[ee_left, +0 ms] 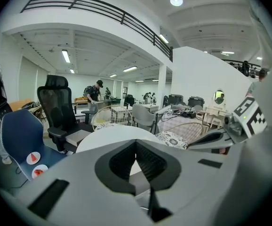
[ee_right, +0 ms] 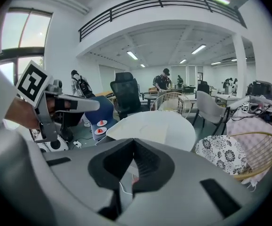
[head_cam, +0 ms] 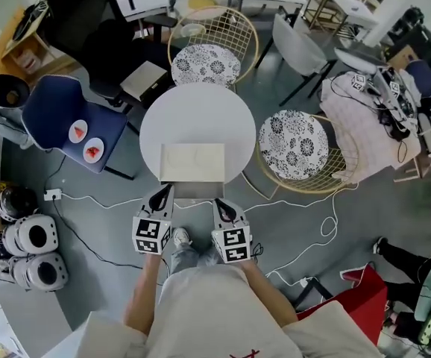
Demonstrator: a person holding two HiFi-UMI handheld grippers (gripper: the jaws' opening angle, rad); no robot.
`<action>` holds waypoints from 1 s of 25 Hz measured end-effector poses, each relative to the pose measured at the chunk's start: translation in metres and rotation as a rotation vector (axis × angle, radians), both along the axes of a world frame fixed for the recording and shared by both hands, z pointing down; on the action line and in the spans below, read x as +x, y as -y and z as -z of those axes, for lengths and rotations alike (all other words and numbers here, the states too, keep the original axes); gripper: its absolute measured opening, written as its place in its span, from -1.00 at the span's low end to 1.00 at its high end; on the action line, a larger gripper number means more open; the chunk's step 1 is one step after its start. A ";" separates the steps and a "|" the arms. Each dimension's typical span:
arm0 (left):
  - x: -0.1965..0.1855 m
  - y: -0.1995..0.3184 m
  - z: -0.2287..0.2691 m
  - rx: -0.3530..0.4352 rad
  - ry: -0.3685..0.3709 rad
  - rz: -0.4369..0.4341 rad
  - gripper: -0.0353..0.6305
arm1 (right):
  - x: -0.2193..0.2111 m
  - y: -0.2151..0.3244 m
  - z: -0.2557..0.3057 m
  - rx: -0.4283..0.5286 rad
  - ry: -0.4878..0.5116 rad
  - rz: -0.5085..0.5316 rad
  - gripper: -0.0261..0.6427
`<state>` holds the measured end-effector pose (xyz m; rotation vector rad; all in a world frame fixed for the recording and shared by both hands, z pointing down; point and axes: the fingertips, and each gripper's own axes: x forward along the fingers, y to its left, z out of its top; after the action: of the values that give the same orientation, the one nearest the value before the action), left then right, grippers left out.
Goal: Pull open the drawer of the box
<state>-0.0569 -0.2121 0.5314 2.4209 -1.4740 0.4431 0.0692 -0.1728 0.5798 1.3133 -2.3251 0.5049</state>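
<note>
Box: the cream, flat-topped box [head_cam: 192, 162] sits just ahead of both gripper tips. It is at the near rim of the round white table [head_cam: 197, 110], front side turned toward the person, where a drawer would slide out.
Drawer: a grey strip [head_cam: 193, 189] runs under the box's near edge, between the two tips. I can't tell whether it is the drawer front or only shadow.
Left gripper: the left gripper [head_cam: 168, 191] has its jaws together with nothing between them. The tip is just short of the box's left front corner, not touching.
Right gripper: the right gripper [head_cam: 219, 202] is pinched closed and empty, alongside its partner and just short of the right front corner.
Why so: both seem lined up square to the drawer side, a ready stance, and neither has a hold.
Next, likely: one gripper must open and catch the drawer's front.
Around: a wire chair [head_cam: 293, 144] with a patterned cushion stands right of the right gripper, a blue chair [head_cam: 59, 114] is well left of the left one, and a white cable [head_cam: 305, 237] trails on the floor.
</note>
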 end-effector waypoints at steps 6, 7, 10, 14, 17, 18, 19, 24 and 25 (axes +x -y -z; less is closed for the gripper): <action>0.029 -0.007 0.020 0.033 -0.007 0.007 -0.86 | 0.020 0.004 0.023 0.064 0.018 0.010 -0.87; 0.032 -0.009 0.023 0.038 -0.007 0.006 -0.86 | 0.021 0.003 0.026 0.072 0.023 0.013 -0.88; 0.038 -0.011 0.031 0.056 -0.011 0.005 -0.86 | 0.020 0.004 0.039 0.108 0.033 0.028 -0.88; 0.040 -0.016 0.046 0.087 -0.027 0.005 -0.86 | 0.017 0.003 0.065 0.177 0.045 0.049 -0.87; 0.041 -0.027 0.056 0.107 -0.039 0.000 -0.86 | 0.017 -0.002 0.091 0.229 0.065 0.047 -0.88; 0.041 -0.032 0.059 0.113 -0.044 -0.004 -0.86 | 0.016 -0.005 0.100 0.249 0.070 0.048 -0.88; 0.041 -0.037 0.062 0.122 -0.049 -0.010 -0.86 | 0.015 -0.009 0.109 0.270 0.073 0.050 -0.88; 0.024 -0.065 0.080 0.164 -0.078 -0.033 -0.86 | 0.002 -0.033 0.144 0.350 0.077 0.019 -0.88; 0.018 -0.073 0.081 0.168 -0.080 -0.039 -0.86 | -0.002 -0.041 0.147 0.357 0.079 0.009 -0.88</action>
<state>-0.0384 -0.1393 0.4500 2.5667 -1.4871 0.2360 0.0674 -0.1322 0.4331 1.4594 -2.5708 0.1421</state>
